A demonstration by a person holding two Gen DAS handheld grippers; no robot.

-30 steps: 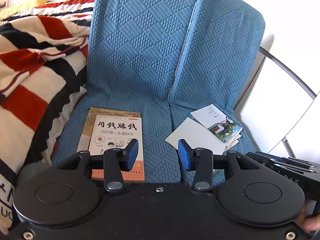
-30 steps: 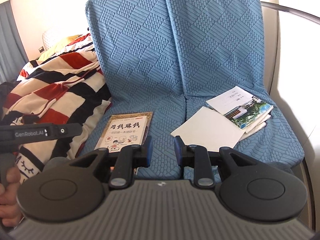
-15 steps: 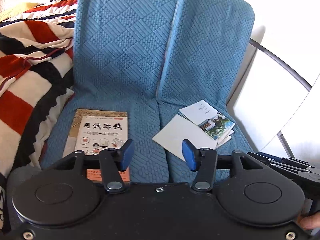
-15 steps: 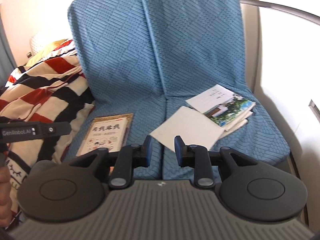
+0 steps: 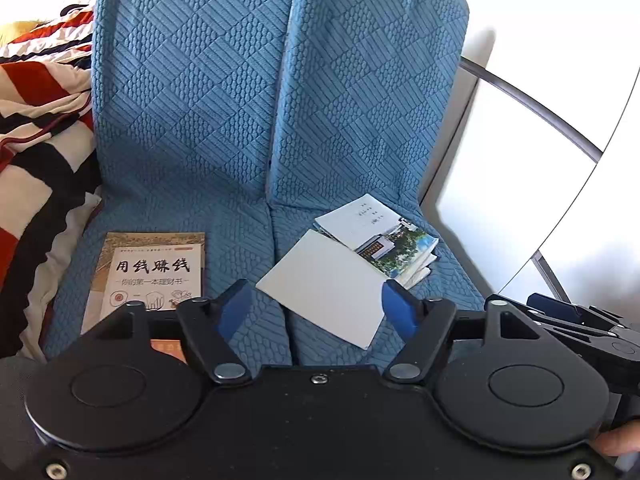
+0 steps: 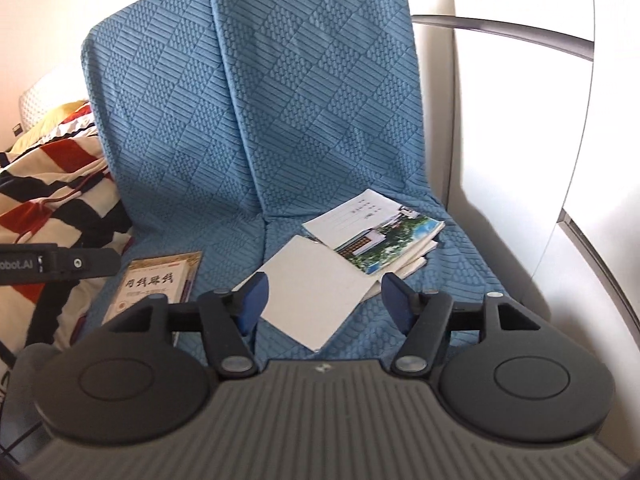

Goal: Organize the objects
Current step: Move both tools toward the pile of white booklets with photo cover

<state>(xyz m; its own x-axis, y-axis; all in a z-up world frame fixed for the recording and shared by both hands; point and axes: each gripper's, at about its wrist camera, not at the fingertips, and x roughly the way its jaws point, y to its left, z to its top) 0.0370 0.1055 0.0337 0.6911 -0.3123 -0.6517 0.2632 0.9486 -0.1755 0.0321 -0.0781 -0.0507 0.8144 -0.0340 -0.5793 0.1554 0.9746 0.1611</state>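
Left gripper (image 5: 316, 304) and right gripper (image 6: 322, 300): jaws apart, empty. The white booklet (image 6: 316, 288) lies on the blue seat cushion (image 6: 456, 264), overlapped by the photo-cover booklet (image 6: 380, 236). Likely thin, light, floppy; grip its free near corner.

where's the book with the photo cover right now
In both wrist views the photo-cover book lies on the right-hand blue seat cushion, topping a small stack and overlapping the plain white booklet nearer the camera.
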